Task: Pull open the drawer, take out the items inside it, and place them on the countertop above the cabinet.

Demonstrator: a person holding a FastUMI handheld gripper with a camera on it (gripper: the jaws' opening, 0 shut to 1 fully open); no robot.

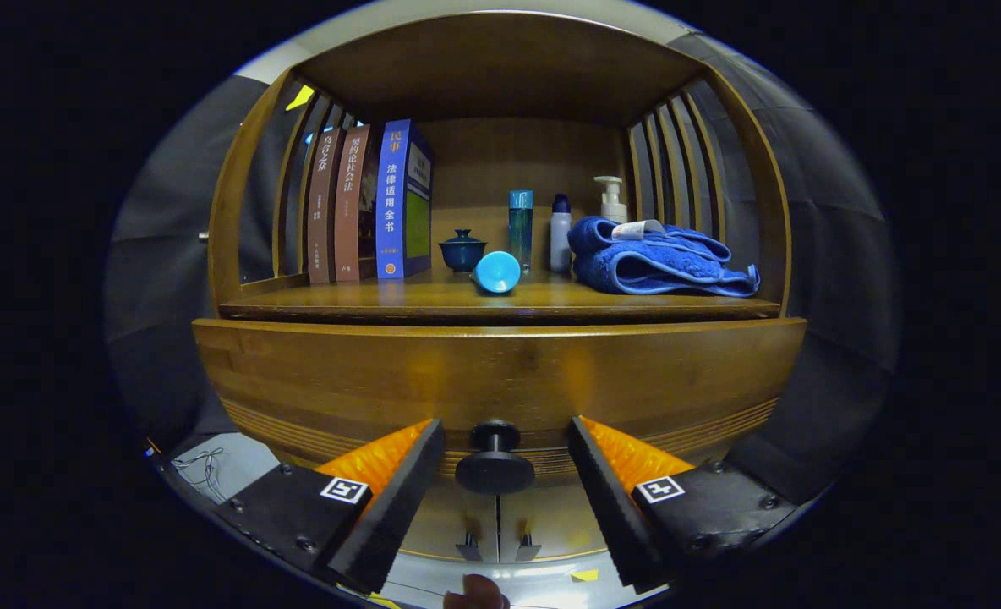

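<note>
A wooden cabinet fills the view, its drawer front (pixel 500 376) closed below the countertop (pixel 433 298). A dark round knob (pixel 495 461) sticks out of the drawer front. My gripper (pixel 505 436) is open, with the knob standing between the two fingers and a gap on each side. The drawer's contents are hidden behind the closed front.
On the countertop stand three books (pixel 374 203) at the left, a dark lidded cup (pixel 462 250), a light blue cup on its side (pixel 497 271), two bottles (pixel 539 228), a pump bottle (pixel 611 200) and a folded blue towel (pixel 661 258). Slatted side walls and a roof enclose the shelf.
</note>
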